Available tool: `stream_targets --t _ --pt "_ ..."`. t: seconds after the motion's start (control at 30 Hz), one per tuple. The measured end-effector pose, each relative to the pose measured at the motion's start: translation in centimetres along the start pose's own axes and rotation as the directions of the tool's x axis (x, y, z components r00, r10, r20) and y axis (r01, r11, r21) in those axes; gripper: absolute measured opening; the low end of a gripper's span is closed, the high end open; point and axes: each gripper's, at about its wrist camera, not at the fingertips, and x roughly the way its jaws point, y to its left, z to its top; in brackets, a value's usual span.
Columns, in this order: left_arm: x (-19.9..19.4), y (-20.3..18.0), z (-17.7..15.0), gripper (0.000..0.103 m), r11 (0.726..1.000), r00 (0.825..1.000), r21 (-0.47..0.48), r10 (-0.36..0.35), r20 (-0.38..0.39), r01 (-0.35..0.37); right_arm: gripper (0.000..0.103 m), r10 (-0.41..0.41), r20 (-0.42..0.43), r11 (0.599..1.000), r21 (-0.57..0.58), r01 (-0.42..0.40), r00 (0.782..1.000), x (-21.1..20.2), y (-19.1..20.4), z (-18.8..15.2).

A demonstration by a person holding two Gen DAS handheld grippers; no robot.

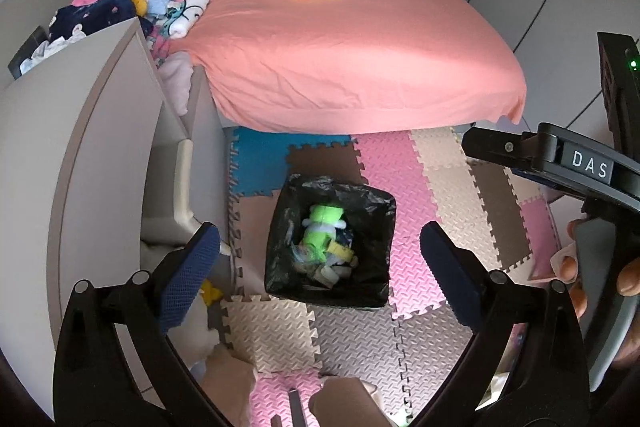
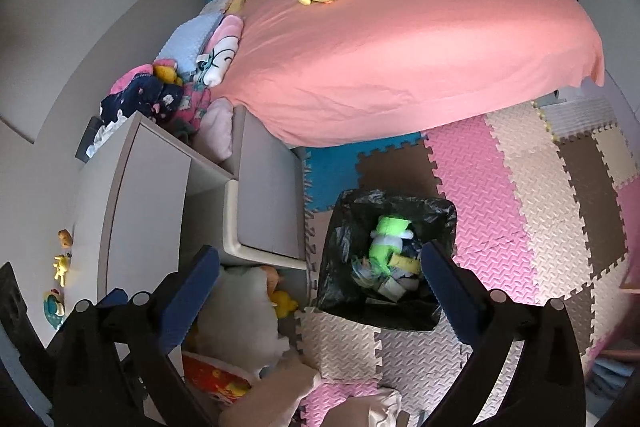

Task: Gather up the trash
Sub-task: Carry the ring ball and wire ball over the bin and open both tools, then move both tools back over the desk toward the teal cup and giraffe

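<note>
Both the left gripper (image 1: pixel 320 255) and right gripper (image 2: pixel 320 275) hang released, empty, above the lined bin (image 1: pixel 276 247), foam mat (image 1: pixel 420 187) around its rim.

You're looking down into the trash bin (image 1: pixel 276 259), a square one lined with a crinkled black bag, sitting upright on the foam puzzle mat just off the foot of the bed. Inside it, a bright green plush toy (image 1: pixel 322 227) is lying on top of crumpled wrappers and paper scraps (image 1: pixel 332 265).
</note>
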Motion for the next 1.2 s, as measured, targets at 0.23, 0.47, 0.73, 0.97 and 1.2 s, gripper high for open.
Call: stream_targets --t 0.23,0.47,0.73,0.97,1.2 --pt "-0.5 1.1 -0.2 0.097 1.000 1.000 -0.018 -0.008 0.003 0.008 0.100 -0.007 0.003 1.000 -0.013 0.007 1.000 -0.2 1.4 -0.1" --pt "-2.0 2.4 -0.2 0.097 1.000 1.000 -0.027 0.009 0.028 -0.008 0.100 0.002 0.012 0.999 -0.039 -0.001 1.000 -0.7 3.6 -0.3" --pt "-5.1 5.1 -0.4 0.097 0.998 0.994 -0.032 0.064 0.085 -0.061 0.100 0.022 0.028 0.995 -0.093 -0.019 0.999 -1.4 7.9 -0.5" --pt "-8.3 10.1 -0.7 0.097 0.990 0.986 -0.100 0.115 0.122 -0.103 0.100 0.058 0.028 0.984 -0.169 -0.052 0.998 -1.3 13.8 -0.6" --pt "-11.4 16.2 -1.6 0.097 0.971 0.972 -0.184 0.182 0.146 -0.155 0.100 0.106 0.002 0.955 -0.278 -0.101 0.994 -0.4 21.9 -1.5"
